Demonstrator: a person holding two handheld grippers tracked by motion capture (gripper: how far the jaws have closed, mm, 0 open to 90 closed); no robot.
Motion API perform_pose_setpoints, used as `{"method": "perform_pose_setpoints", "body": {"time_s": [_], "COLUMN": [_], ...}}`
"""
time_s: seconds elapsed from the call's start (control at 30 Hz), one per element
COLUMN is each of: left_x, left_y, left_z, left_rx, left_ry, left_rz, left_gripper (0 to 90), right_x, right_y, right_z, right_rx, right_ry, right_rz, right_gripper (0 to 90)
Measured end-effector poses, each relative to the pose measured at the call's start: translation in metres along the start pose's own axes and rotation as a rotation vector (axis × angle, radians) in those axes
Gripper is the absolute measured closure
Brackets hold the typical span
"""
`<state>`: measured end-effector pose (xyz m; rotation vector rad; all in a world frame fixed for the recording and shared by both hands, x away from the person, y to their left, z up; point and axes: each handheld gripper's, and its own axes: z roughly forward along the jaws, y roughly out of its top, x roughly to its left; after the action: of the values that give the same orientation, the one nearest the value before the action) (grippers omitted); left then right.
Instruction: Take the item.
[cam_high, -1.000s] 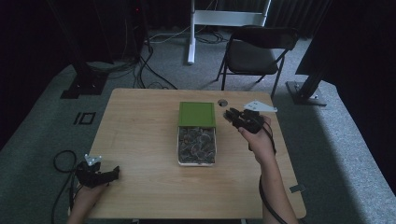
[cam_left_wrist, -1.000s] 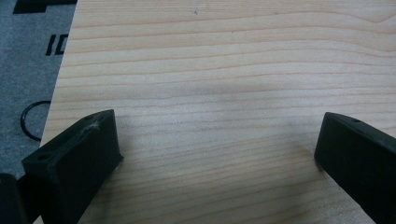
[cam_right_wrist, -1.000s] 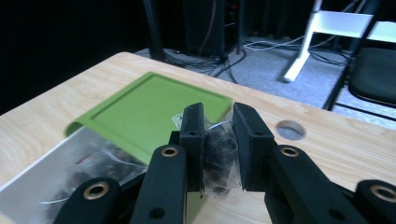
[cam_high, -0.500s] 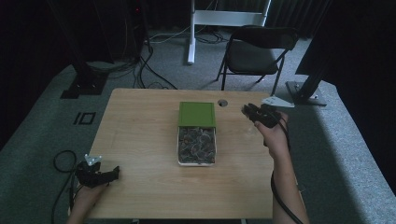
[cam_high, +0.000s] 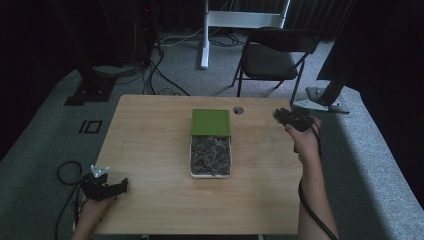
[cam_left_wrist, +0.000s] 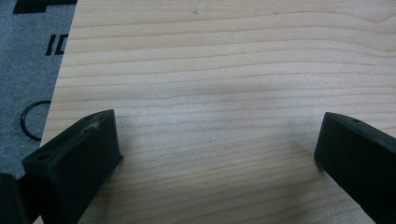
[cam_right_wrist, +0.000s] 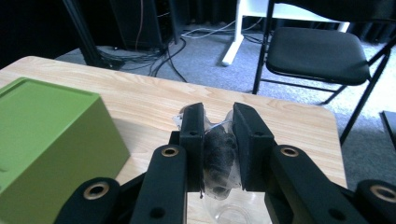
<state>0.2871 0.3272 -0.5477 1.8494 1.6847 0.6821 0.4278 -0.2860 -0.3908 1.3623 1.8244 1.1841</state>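
Right gripper (cam_right_wrist: 218, 140) pinching a clear packet (cam_right_wrist: 217, 158) of dark stuff, right of green box (cam_high: 211, 121). Left gripper (cam_left_wrist: 215, 154) spread wide, near-left table (cam_high: 150, 145) corner.

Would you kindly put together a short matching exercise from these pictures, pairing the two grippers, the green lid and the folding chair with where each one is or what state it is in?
Things:
1. left gripper
2. right gripper
3. green lid
4. folding chair

Places or states:
A. on the floor beyond the table's far edge
B. jaws apart over bare wood at the table's near left corner
C. at the far end of the open box of small dark packets
D. shut on a small clear packet with dark contents

Pairs: 1-B, 2-D, 3-C, 4-A
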Motion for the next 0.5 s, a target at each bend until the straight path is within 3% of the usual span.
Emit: {"method": "perform_pose_setpoints", "body": {"time_s": [0.5], "left_x": [0.0], "left_y": [0.0], "left_z": [0.0], "left_rx": [0.0], "left_ry": [0.0], "left_rz": [0.0], "left_gripper": [0.5], "right_x": [-0.013], "right_y": [-0.022], "right_z": [0.022], "right_rx": [0.063], "right_ry": [-0.039], "right_rz": [0.038], "right_gripper": [75.5]}}
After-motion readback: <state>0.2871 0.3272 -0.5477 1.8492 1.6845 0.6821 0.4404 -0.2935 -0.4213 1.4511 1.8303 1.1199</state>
